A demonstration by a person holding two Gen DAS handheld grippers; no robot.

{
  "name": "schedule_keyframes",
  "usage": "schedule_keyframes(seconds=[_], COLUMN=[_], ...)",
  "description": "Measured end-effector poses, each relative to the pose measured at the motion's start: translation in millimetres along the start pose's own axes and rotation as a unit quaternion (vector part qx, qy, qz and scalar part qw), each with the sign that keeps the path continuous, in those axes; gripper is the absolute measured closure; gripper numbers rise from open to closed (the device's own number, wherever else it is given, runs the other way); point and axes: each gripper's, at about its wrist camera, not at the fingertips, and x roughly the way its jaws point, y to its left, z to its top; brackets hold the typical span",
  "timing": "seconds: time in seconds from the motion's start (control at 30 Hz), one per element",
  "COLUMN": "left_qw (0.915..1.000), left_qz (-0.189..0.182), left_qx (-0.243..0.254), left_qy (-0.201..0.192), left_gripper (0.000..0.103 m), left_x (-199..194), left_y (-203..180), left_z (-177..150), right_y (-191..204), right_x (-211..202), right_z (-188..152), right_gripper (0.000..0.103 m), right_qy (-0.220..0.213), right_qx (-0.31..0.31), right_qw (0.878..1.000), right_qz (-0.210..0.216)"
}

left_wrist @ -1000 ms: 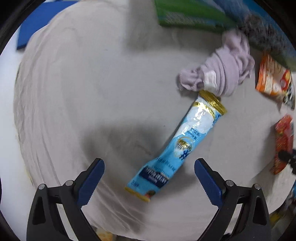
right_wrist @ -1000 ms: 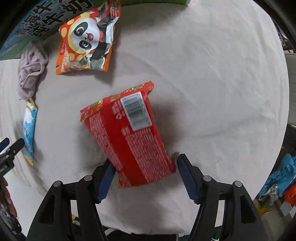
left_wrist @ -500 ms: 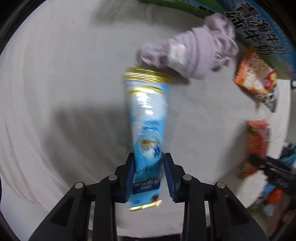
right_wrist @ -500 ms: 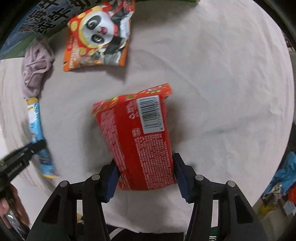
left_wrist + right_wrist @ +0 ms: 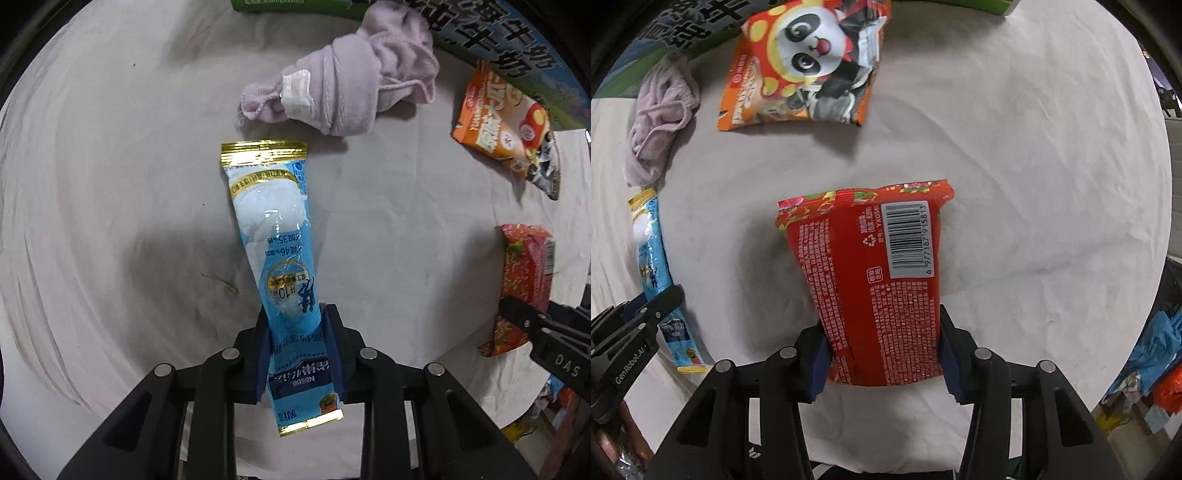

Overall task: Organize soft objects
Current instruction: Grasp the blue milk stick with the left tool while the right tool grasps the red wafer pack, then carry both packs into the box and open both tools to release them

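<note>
A: Left wrist view: the left gripper (image 5: 297,354) clamps the blue sachet (image 5: 275,236) near its lower end, above the grey cloth (image 5: 110,184).
B: Lift it level so it doesn't flop (1 thin pack).
A: Right wrist view: the right gripper (image 5: 884,350) squeezes the red packet (image 5: 879,277).
B: Clutter shows past the cloth's edge.

A second ago the left tool (image 5: 297,354) stood open around the blue sachet (image 5: 277,251); now its jaws clamp the sachet's lower part; the right tool (image 5: 884,354), then wide, now grips the red packet (image 5: 875,280), which points straighter ahead.
</note>
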Motion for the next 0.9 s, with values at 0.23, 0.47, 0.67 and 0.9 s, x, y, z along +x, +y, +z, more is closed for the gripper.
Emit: schedule_keyframes(seconds=[0.23, 0.47, 0.67, 0.9], left_qw=[0.9993, 0.9970, 0.9906, 0.9768], left_qz=[-0.015, -0.038, -0.076, -0.106], left_qx=[-0.012, -0.004, 0.004, 0.030], left_qy=[-0.033, -0.067, -0.114, -0.184], left_gripper=[0.079, 0.079, 0.079, 0.079], left_x=[-26, -68, -123, -226], left_y=[17, 33, 41, 8], left_z=[-16, -29, -41, -16], right_y=[7, 6, 14, 13], right_x=[-4, -36, -80, -169], right_z=[-26, -46, -52, -32], right_gripper=[0.054, 0.054, 0.054, 0.054], right_qy=[-0.013, -0.036, -0.076, -0.143], right_qx=[-0.016, -0.018, -0.025, -0.029], right_qw=[1.000, 0.998, 0.992, 0.980], right_qz=[0.017, 0.055, 0.093, 0.138])
